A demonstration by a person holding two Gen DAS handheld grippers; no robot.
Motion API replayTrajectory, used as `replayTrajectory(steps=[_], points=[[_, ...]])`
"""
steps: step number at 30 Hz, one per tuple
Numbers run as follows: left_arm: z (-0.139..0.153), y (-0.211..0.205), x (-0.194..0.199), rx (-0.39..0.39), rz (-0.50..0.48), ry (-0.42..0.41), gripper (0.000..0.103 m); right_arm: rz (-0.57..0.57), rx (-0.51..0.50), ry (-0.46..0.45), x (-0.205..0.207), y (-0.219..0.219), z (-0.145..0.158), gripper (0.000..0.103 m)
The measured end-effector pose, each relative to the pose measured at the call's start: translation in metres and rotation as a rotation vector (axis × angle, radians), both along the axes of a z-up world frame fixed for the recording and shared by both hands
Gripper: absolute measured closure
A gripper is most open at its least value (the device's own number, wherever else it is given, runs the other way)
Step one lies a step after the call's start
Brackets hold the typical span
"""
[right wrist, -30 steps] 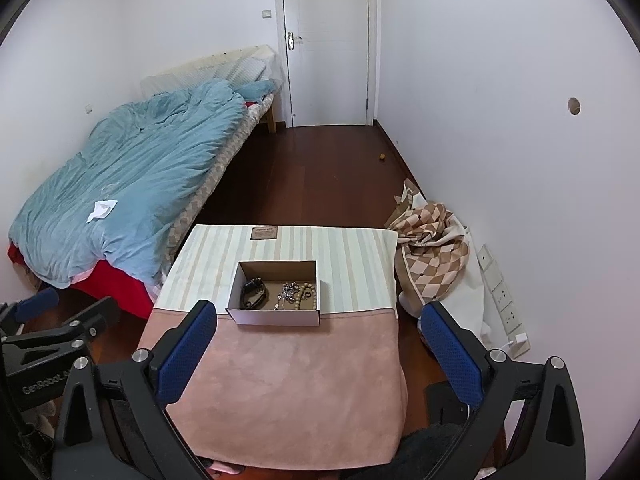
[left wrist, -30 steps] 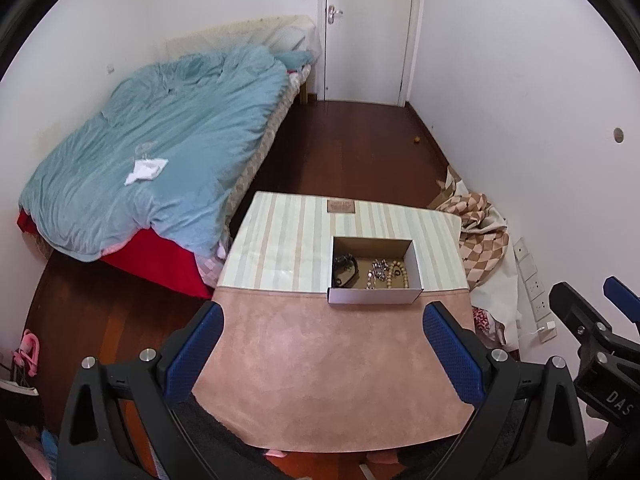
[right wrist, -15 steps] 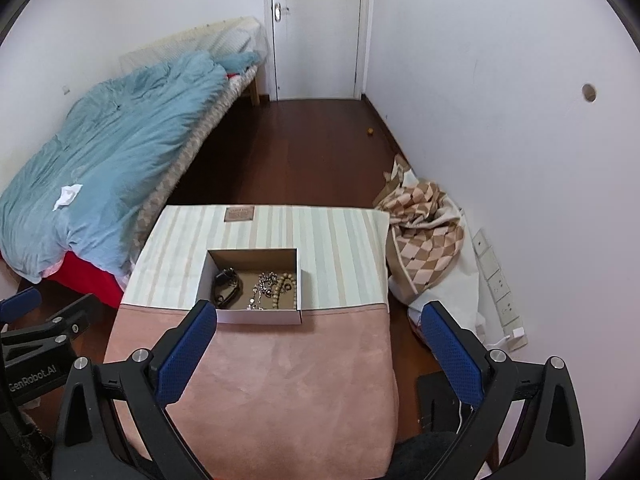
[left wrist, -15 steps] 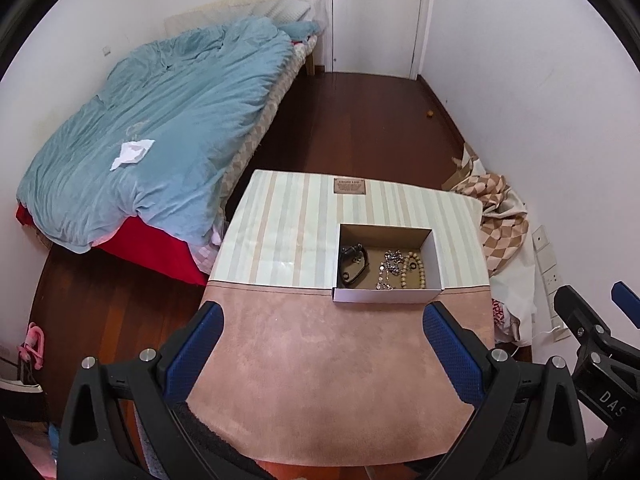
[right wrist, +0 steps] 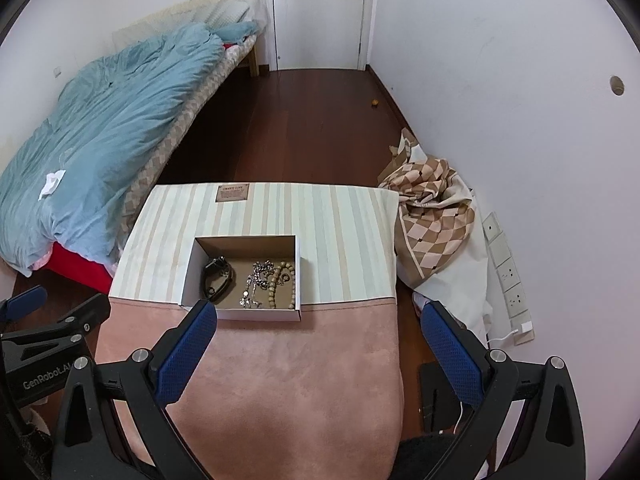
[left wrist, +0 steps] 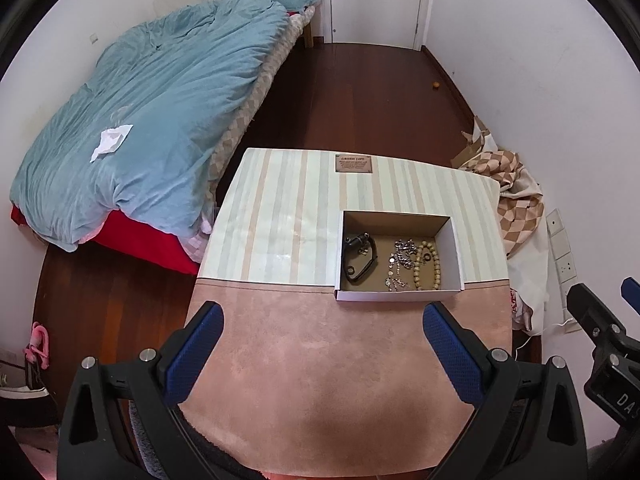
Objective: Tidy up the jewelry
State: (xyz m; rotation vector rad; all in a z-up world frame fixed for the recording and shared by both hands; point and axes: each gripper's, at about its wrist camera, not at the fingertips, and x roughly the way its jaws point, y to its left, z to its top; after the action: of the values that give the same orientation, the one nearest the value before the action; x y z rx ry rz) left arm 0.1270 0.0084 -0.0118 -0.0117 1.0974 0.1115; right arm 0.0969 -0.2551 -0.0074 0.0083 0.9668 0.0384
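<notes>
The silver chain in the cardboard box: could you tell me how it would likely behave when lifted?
The silver chain lies bunched, so it probably hangs limp. It touches the bead bracelet and may drag it along. Thin links could slip from pads.

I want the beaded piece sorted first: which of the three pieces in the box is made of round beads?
The tan beaded bracelet, the loop nearest the cardboard box's right wall. The silver chain beside it is metal links; the black band lies at the left.

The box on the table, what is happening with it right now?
Nobody touches it yet. The cardboard box sits open on the table, holding a black bracelet, a silver chain and a bead bracelet. The left gripper and right gripper hover open before it, holding nothing.
</notes>
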Motion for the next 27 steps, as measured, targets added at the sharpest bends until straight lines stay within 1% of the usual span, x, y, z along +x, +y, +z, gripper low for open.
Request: replayTrajectory(steps=[5,14,27], points=[[-0.003,0.0,0.002,-0.004,-0.003,0.009,0.001,0.011,-0.009,0.02,0.005,0.004,-0.006,0.0],[-0.008,0.0,0.002,-0.016,-0.008,0.022,0.001,0.009,-0.015,0.026,0.007,0.004,-0.008,0.0],[-0.01,0.001,0.002,-0.003,-0.008,0.02,0.001,0.019,-0.017,0.034,0.006,0.006,-0.011,0.0]])
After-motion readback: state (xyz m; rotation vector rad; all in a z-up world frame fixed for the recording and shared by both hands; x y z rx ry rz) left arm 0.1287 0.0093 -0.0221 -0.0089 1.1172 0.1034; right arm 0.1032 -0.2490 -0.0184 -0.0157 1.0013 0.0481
